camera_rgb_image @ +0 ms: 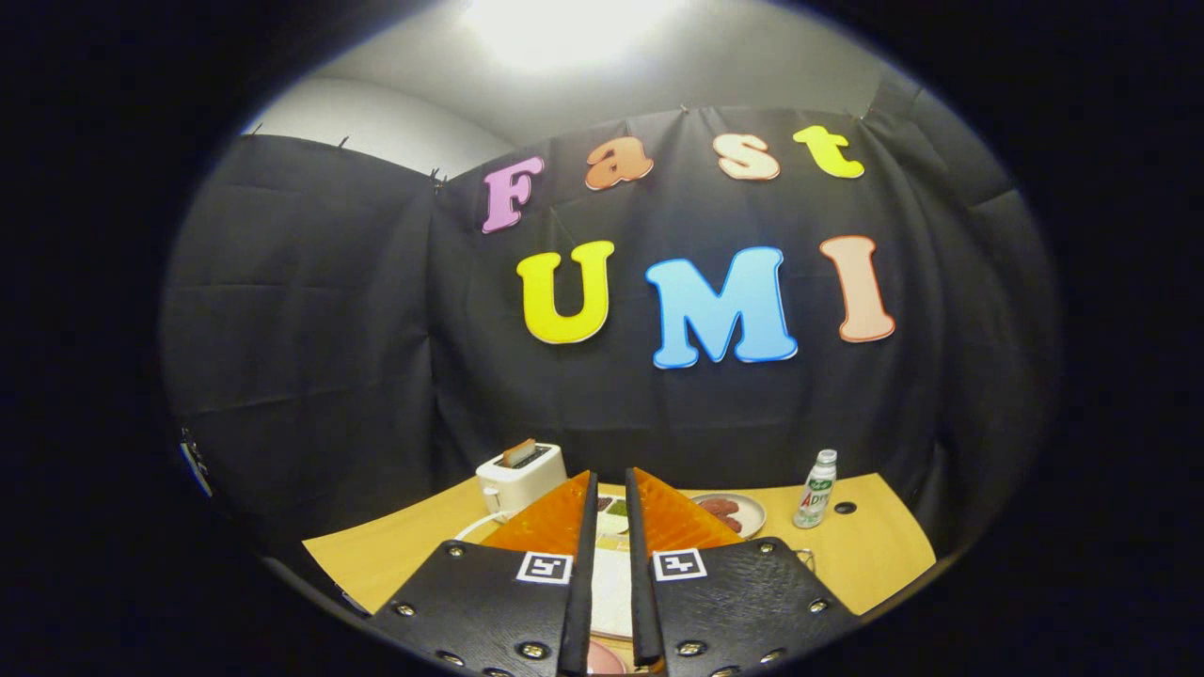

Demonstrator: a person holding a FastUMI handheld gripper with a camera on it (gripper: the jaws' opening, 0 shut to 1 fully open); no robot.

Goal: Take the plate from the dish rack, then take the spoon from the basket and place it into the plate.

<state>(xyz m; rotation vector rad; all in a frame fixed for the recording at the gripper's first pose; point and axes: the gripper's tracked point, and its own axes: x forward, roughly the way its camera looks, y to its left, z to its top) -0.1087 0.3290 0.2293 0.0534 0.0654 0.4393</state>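
Note:
My gripper (611,480) is raised above the wooden table (875,555), and its two orange fingers (555,522) stand close together with a narrow gap. A white plate (611,592) fills that gap edge-on, pressed between both fingers deep near their base. A pinkish thing shows at the very bottom of the gap. The fingers and their black mounts hide the table just below them, including the dish rack, basket and spoon.
A white toaster (520,476) with a slice in it stands beyond the left finger. A small dish with green bits (613,509) shows between the fingertips. A plate of red food (732,512) and a small bottle (816,489) stand beyond the right finger.

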